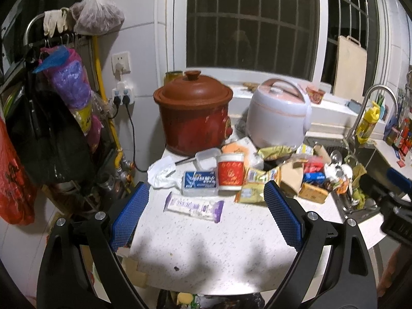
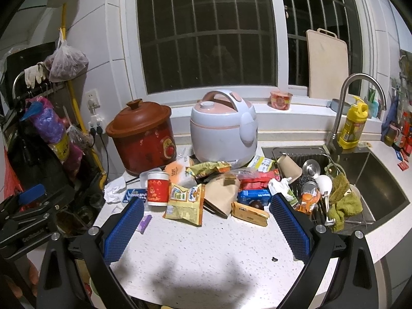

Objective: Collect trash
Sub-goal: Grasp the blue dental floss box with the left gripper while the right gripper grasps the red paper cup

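Note:
A heap of trash lies on the white speckled counter (image 1: 219, 244) in front of two cookers. Nearest my left gripper (image 1: 206, 193) is a white and purple wrapper (image 1: 194, 207), lying between its open blue pads. Behind it sit a blue and white box (image 1: 199, 181), a red and white paper cup (image 1: 230, 171) and crumpled white tissue (image 1: 161, 172). My right gripper (image 2: 206, 206) is open above the counter, short of a yellow snack bag (image 2: 186, 200), a brown paper bag (image 2: 222, 197), an orange packet (image 2: 249, 215) and a blue packet (image 2: 253, 197). Neither gripper holds anything.
A red clay pot (image 2: 144, 139) and a white rice cooker (image 2: 222, 134) stand behind the heap. To the right is a sink (image 2: 376, 188) with a dish rack, green cloth (image 2: 343, 206) and tap. Hanging bags (image 1: 72, 85) crowd the left wall. The other gripper shows at each view's edge.

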The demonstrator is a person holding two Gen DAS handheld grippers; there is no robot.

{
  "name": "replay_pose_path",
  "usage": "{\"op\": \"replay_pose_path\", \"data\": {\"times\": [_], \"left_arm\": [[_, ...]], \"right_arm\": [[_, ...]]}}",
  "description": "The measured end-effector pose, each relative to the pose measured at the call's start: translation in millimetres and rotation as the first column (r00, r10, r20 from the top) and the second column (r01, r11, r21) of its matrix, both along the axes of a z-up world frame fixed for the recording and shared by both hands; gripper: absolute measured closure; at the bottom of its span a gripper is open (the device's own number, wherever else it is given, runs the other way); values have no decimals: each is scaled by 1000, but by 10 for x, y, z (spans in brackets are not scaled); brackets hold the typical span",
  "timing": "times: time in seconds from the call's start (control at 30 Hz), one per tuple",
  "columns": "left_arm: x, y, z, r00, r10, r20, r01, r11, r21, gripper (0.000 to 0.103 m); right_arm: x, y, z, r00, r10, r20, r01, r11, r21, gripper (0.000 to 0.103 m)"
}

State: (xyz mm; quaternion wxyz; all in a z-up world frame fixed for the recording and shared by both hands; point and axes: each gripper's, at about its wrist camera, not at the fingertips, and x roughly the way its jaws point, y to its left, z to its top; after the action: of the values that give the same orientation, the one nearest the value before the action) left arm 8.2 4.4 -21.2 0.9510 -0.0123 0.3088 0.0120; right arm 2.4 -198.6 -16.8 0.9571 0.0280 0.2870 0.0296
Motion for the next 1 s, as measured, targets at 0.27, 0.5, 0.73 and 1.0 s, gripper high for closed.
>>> {"op": "replay_pose_path", "data": {"times": [0.27,0.5,0.73,1.0], "left_arm": [[-11,406,-735,970,66,-234,-79,996,-47,14],[-293,882,-1185,889,203,-411,-242,969,-46,14],[-693,1329,-1410,812,309,-495,-395,916,-76,14],[-613,1355,-1410,827,294,-479,-381,920,-92,14]], "right_arm": [[551,127,-497,979,173,-106,-160,980,115,5],[1627,880,-954,926,332,-178,-310,940,144,5],[2378,1453,-1417,907,322,-273,-316,946,66,7],[2442,1382,-1463,881,361,-307,-335,932,136,60]]}}
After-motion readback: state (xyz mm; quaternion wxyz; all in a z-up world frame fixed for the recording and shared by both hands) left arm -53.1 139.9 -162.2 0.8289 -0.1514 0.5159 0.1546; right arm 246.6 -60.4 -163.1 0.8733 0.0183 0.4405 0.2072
